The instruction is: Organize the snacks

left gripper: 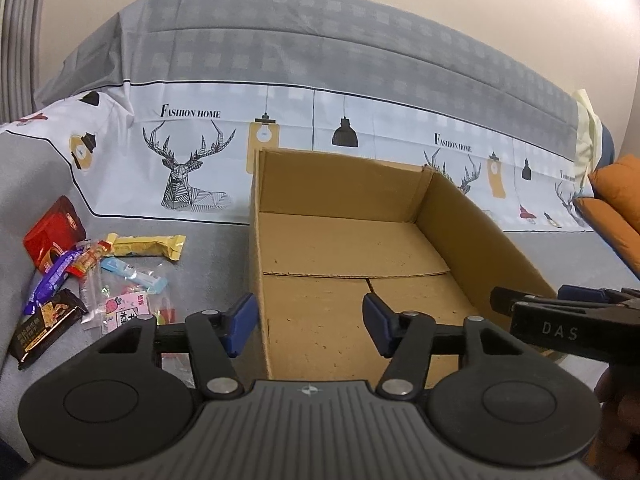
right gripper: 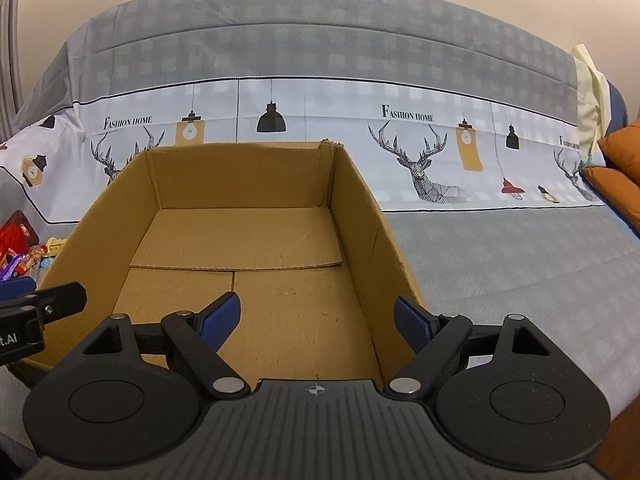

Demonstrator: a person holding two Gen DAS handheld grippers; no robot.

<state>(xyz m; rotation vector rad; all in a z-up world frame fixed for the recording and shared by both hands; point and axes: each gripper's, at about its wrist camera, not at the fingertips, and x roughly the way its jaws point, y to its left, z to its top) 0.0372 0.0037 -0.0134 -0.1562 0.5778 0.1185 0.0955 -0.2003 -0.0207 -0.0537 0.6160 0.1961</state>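
Here, left to right:
Snacks: loose pile on the grey cover, left of the box, apart from it.
Left gripper: jaws part-open, straddling the box's left wall, pads not pressing it; nothing held.
Box: empty, long axis running away from both hands.
Right gripper: jaws wide, straddling the right wall, no grip.
Nearer hand: left, judged; the snacks lie to its left, the nearest just beside it.
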